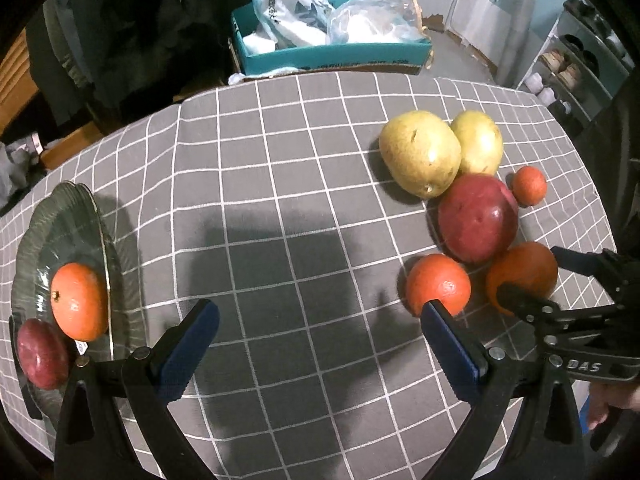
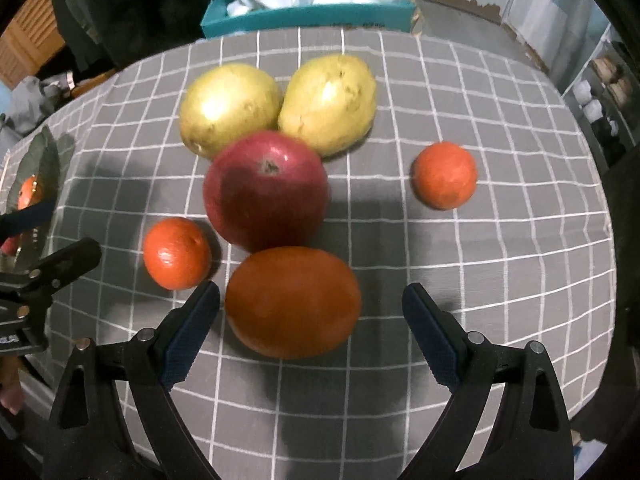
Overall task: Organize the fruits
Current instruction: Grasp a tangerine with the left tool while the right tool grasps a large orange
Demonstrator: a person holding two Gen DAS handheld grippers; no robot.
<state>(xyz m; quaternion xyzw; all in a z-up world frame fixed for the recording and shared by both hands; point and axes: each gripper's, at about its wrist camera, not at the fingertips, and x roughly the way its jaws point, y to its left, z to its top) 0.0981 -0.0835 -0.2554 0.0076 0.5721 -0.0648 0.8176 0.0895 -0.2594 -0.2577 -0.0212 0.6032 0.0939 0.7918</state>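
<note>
Tablecloth (image 1: 280, 184), grey with white grid, covered the whole table. Plate (image 1: 72, 220), dark glass, sat at the far left edge and held one orange (image 1: 80, 306) and one red fruit (image 1: 40, 354), the two touching.

I had my left gripper (image 1: 320, 346) pointing steeply down over bare cloth, jaws wide apart, nothing between them. My right gripper (image 2: 311, 330) also pointed down, jaws apart, with the big orange (image 2: 292, 302) sitting between the fingers; the left pad looked just beside it, the right pad clear of it, so no clamp.

Fruit pile on the right side of the cloth: two yellow-green fruits (image 2: 230, 108) side by side at the back, touching each other. Red apple (image 2: 266, 192) sat in front of them, stem up, touching both and the big orange below it. Small orange (image 2: 177, 254) lay just left of the apple. Smallest orange (image 2: 444, 176) lay apart on the right.

Teal box (image 1: 336, 56) with plastic bags stood beyond the table.
</note>
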